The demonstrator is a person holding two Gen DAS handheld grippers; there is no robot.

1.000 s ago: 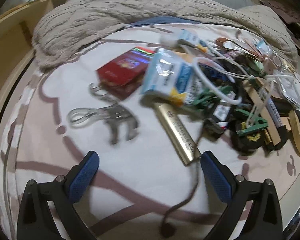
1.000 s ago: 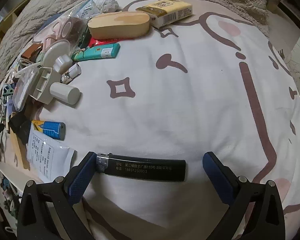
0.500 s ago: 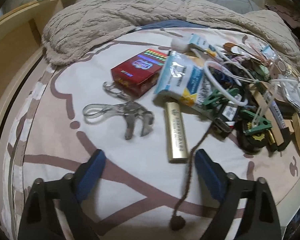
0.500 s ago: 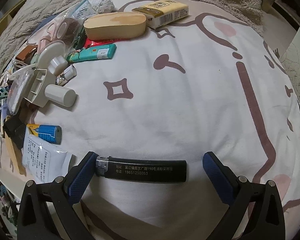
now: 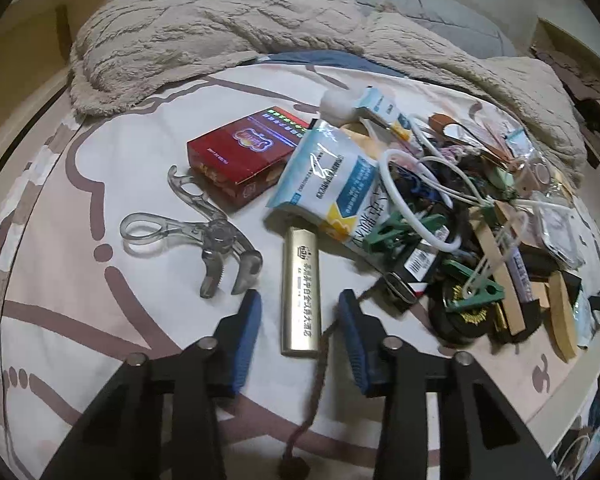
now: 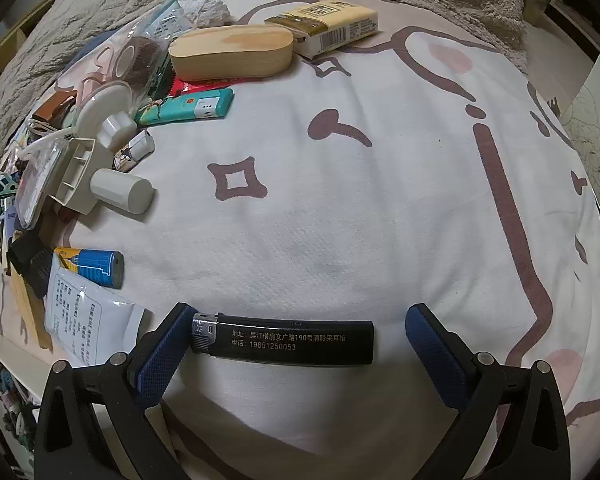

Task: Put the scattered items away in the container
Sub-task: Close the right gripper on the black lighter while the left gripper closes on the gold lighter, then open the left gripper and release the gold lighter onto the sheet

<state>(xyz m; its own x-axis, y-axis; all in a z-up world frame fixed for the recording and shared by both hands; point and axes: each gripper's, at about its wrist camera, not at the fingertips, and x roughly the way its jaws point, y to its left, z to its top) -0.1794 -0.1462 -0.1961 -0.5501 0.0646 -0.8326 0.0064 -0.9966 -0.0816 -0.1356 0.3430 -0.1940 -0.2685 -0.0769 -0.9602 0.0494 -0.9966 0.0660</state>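
Observation:
In the left wrist view a gold lighter (image 5: 301, 292) lies lengthwise on the patterned bedsheet. My left gripper (image 5: 300, 322) straddles its near end, jaws partly closed with a gap on each side. A clear plastic plier tool (image 5: 204, 236), a red box (image 5: 246, 156) and a blue-white packet (image 5: 328, 180) lie beyond. In the right wrist view a black lighter (image 6: 284, 342) lies crosswise between my right gripper's (image 6: 296, 340) open jaws. Its metal end touches the left pad; the right pad stands apart.
A heap of clips, cords and wooden pieces (image 5: 480, 232) fills the right of the left view. A brown cord (image 5: 320, 360) runs by the right finger. In the right view: a wooden case (image 6: 232, 54), yellow box (image 6: 324, 26), teal lighter (image 6: 188, 108), blue lighter (image 6: 96, 266).
My left gripper moved forward over the gold lighter and its jaws narrowed around it. The right gripper and black lighter stayed almost still.

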